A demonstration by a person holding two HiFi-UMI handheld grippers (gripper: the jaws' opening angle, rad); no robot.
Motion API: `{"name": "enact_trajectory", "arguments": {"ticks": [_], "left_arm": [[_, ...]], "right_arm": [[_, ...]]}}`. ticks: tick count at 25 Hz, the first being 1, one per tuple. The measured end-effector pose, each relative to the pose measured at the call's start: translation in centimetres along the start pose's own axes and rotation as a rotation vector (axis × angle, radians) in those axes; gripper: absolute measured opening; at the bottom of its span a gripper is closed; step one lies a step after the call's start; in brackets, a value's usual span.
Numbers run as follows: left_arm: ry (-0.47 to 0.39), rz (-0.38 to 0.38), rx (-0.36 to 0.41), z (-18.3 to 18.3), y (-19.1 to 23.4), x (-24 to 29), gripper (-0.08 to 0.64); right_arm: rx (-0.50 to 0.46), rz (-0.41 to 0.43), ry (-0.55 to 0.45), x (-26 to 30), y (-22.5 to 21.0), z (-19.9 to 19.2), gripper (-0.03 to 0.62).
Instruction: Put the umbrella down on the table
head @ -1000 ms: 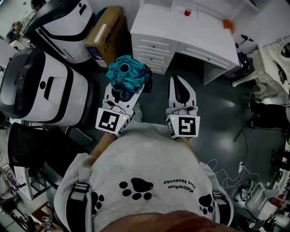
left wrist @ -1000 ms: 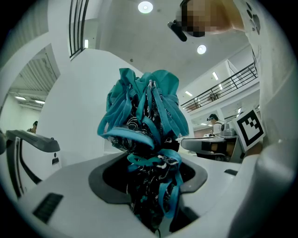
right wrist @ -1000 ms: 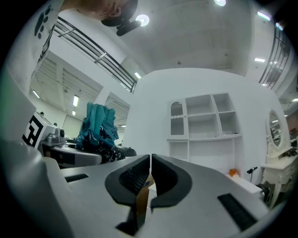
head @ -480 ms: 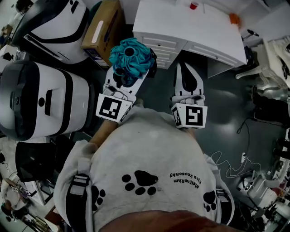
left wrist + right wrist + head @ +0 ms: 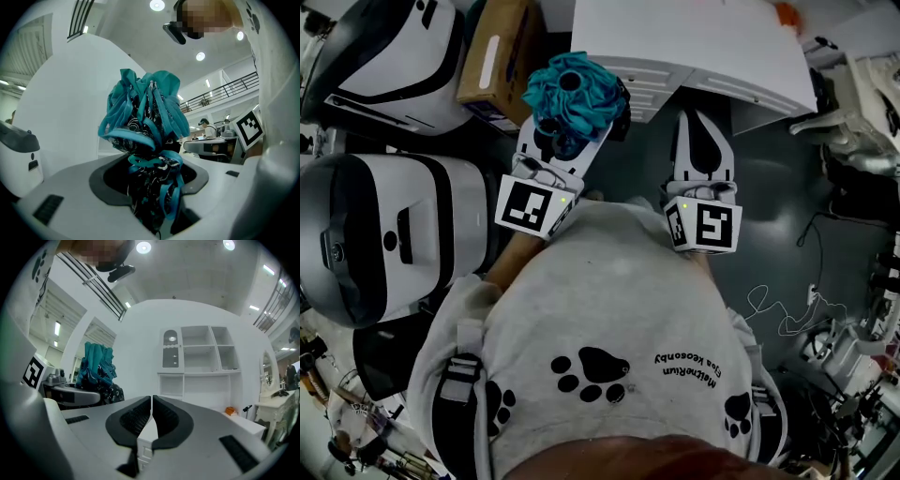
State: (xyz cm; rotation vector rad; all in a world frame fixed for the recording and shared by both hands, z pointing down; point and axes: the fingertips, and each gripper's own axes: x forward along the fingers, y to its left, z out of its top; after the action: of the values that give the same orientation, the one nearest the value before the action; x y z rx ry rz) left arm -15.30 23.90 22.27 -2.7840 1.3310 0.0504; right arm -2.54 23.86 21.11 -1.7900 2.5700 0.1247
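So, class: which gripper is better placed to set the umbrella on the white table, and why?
Left. The left gripper grips the teal umbrella in its jaws, facing the white table; the right gripper is shut and empty.

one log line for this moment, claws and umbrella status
left claw: shut on folded teal umbrella | right claw: shut, empty | table: white, ahead of both claws, umbrella not yet on it

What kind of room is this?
Probably a big lab or test hall: large white machines, loose cables, and a white desk staged beside them.
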Motion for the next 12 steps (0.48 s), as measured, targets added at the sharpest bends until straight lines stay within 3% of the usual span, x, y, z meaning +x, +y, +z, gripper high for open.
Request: {"name": "enact_trajectory", "arguments": {"ticks": [12], "left_arm": [[0.047, -0.032, -0.039, -2.5, 2.4, 2.7, 0.252]], "right_arm": [[0.02, -0.003, 0.049, 3.6, -0.7, -2.1, 0.035]]}}
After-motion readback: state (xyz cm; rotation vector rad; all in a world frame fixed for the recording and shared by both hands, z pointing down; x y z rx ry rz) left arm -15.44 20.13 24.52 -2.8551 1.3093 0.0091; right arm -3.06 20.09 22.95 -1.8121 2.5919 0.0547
